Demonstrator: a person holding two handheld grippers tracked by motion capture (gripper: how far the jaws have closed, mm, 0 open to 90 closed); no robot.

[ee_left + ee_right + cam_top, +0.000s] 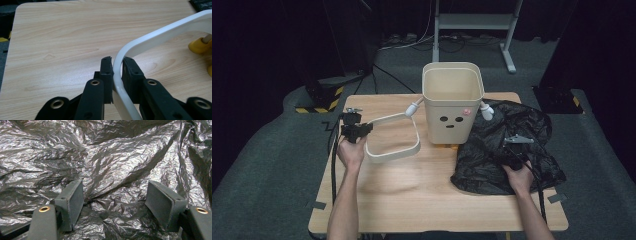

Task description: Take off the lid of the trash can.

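A beige bin [452, 100] with a drawn face stands at the middle back of the wooden table [412, 200]. Left of it lies a white rounded frame [393, 156], its far corner close to a white knob on the bin's side. My left gripper [364, 130] is shut on the frame's left edge. In the left gripper view the frame [160, 35] runs between the pads of that gripper [117, 61], just above the table top. A crumpled black plastic bag [537, 125] lies right of the bin. My right gripper [513, 150] rests on it, and in the right gripper view this gripper [116, 186] stands open over the bag [112, 150].
The bin's yellow feet [198, 45] show beside the frame. Behind the table stands a grey desk frame [472, 22] with cables on the floor. A yellow-and-black striped base [319, 102] sits at the left rear.
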